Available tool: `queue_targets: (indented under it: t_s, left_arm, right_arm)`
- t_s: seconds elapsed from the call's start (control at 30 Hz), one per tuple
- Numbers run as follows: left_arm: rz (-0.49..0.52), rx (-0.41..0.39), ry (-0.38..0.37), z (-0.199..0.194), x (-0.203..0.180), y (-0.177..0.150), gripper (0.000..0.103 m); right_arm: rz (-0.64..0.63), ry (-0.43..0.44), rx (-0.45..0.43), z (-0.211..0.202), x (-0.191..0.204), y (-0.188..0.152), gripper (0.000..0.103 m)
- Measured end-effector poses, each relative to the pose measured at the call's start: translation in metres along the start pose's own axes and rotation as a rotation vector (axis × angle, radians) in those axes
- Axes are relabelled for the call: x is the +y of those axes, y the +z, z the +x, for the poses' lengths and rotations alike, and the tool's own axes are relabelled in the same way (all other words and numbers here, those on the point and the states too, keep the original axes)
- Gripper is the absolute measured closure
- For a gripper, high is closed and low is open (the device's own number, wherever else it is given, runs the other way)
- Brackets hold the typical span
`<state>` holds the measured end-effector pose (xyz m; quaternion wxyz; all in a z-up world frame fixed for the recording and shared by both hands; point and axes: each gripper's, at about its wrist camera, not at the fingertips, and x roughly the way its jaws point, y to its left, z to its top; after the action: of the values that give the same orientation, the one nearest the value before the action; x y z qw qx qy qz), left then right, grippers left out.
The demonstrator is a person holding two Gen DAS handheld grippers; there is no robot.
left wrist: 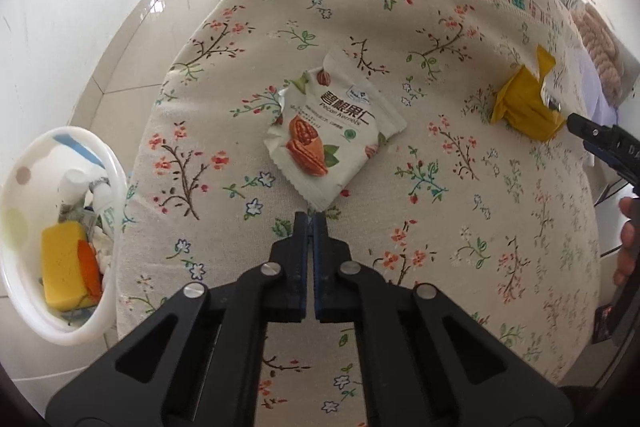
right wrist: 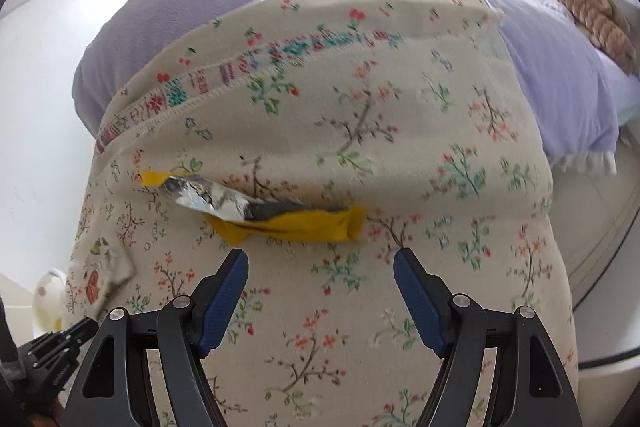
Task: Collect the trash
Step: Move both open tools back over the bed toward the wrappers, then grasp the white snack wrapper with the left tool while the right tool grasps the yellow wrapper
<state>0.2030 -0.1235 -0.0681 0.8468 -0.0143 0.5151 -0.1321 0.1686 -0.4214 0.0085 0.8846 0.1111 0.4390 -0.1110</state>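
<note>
In the left wrist view, the left gripper (left wrist: 311,217) is pinching its blue-padded fingers together on the near corner of the white pecan-kernel snack wrapper (left wrist: 334,133), which is lying on the floral cream cloth (left wrist: 460,227) with its long axis running diagonally away from the fingers. A white plastic bin (left wrist: 60,227), already holding trash, is standing on the tiled floor left of the cloth.

In the right wrist view, the right gripper (right wrist: 320,267) is holding its fingers wide apart just short of the torn yellow foil-lined wrapper (right wrist: 280,215), which is lying crosswise on the cloth; nothing is between them.
</note>
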Motion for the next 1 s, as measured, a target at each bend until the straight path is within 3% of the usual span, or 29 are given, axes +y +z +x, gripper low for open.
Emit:
queue_targets:
  t_s: [0.27,0.33,0.37,0.4,0.47,0.57,0.63,0.7,0.93,1.0]
  left_arm:
    - [0.005,-0.04,-0.048,-0.021,-0.003,0.0,0.102]
    - [0.014,-0.058,-0.067,-0.023,0.0,0.005,0.097]
    - [0.019,-0.069,-0.065,-0.024,0.001,0.006,0.083]
    - [0.024,-0.078,-0.059,-0.024,0.001,0.008,0.056]
    - [0.021,-0.118,-0.036,-0.027,0.005,0.011,0.033]
    - [0.021,-0.12,-0.011,-0.021,0.011,0.017,0.032]
    - [0.008,-0.112,0.001,-0.012,0.016,0.019,0.032]
    - [-0.015,-0.098,0.011,-0.003,0.018,0.021,0.032]
    - [-0.118,-0.124,-0.018,0.013,0.029,0.033,0.033]
    - [-0.128,-0.135,-0.018,0.018,0.028,0.036,0.046]
  right_arm:
    - [-0.175,-0.073,-0.068,0.018,0.022,0.014,0.027]
    - [-0.207,-0.081,-0.065,0.024,0.022,0.015,0.027]
    - [-0.214,-0.074,-0.057,0.031,0.024,0.016,0.027]
    - [-0.218,-0.066,-0.047,0.036,0.023,0.016,0.027]
    - [-0.234,-0.055,-0.025,0.045,0.024,0.015,0.028]
    - [-0.264,-0.041,-0.023,0.048,0.023,0.014,0.043]
    - [-0.263,0.006,0.002,0.049,0.023,0.012,0.072]
    - [-0.249,0.067,0.045,0.051,0.024,0.004,0.09]
    - [-0.25,0.143,0.068,0.042,0.025,-0.006,0.093]
    - [-0.172,0.204,0.078,0.039,0.014,-0.003,0.086]
